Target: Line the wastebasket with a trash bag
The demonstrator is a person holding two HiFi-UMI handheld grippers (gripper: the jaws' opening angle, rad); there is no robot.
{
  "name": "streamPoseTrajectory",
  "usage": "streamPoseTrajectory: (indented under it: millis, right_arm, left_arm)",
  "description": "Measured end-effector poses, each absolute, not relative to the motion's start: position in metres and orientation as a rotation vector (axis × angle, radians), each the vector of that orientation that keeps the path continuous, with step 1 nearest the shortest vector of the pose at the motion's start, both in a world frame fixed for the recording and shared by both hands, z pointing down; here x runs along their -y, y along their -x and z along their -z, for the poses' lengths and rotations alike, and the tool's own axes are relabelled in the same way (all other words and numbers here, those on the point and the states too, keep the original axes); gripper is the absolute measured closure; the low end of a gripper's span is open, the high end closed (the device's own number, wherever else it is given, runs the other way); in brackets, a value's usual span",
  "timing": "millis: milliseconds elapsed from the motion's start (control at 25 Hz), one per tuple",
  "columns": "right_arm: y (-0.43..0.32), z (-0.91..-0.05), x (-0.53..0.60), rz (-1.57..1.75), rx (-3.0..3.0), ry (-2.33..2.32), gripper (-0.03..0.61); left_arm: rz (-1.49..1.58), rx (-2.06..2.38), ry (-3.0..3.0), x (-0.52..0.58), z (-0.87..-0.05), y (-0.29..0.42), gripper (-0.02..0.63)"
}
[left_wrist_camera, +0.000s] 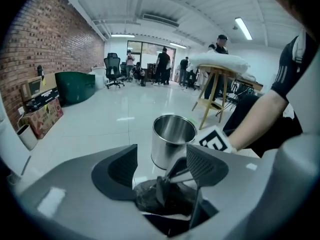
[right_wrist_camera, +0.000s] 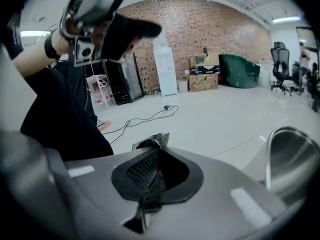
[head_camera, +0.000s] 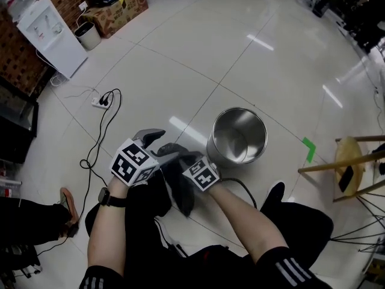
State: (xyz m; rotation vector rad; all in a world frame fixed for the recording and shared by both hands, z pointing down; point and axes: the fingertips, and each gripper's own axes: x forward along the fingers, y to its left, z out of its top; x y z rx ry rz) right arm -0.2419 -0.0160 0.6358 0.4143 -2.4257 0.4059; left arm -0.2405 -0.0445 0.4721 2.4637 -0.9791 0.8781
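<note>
A shiny metal wastebasket (head_camera: 237,136) stands upright and bare inside on the white floor, just ahead of both grippers; it also shows in the left gripper view (left_wrist_camera: 172,139) and at the right edge of the right gripper view (right_wrist_camera: 292,159). A crumpled black trash bag (head_camera: 175,182) hangs between the grippers. My right gripper (right_wrist_camera: 159,151) is shut on a fold of the bag (right_wrist_camera: 152,141). My left gripper (head_camera: 161,143) is open, its jaws wide apart, with the bunched bag (left_wrist_camera: 165,196) low between them and no pad pressing on it.
A wooden stool (head_camera: 355,161) stands at the right, with green tape (head_camera: 309,149) on the floor beside it. A power strip with a black cable (head_camera: 99,101) lies to the left. A water dispenser (head_camera: 51,35), a small bin (head_camera: 89,35) and a cardboard box (head_camera: 117,11) line the brick wall.
</note>
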Motion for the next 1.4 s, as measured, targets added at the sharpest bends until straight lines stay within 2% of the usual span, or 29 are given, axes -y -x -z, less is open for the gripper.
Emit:
streamPoseTrajectory:
  millis: [400,720,760,840,920,1040,1400]
  right_arm:
    - [0.188,-0.510,0.062,-0.364,2.542,-0.678,0.574]
    - [0.136,-0.421,0.063,-0.351,2.652,-0.852,0.574]
    - [0.129,-0.411,0.065,-0.342,2.663,-0.876,0.574]
    - [0.112,-0.394,0.069,-0.323,2.675,-0.930,0.574]
    - [0.091,-0.383,0.075,-0.299,2.670,-0.981,0.574]
    - [0.056,-0.368,0.080,-0.247,2.657,-1.053,0.574]
    - [-0.034,-0.304,0.087,-0.109,2.640,-1.276,0.572]
  left_arm:
    - [-0.968,0.977,-2.331,0.024,-0.504,0.235,0.305]
    - [-0.853,1.162,-2.415,0.044,-0.460,0.169,0.306]
    - [-0.856,1.164,-2.436,0.048,-0.452,0.164,0.325]
    - [-0.876,1.161,-2.478,0.055,-0.439,0.157,0.461]
    - [-0.889,1.145,-2.526,0.061,-0.426,0.148,0.564]
    - [-0.864,1.093,-2.623,0.069,-0.396,0.121,0.613]
    - [-0.871,0.831,-2.888,0.087,-0.326,0.034,0.614]
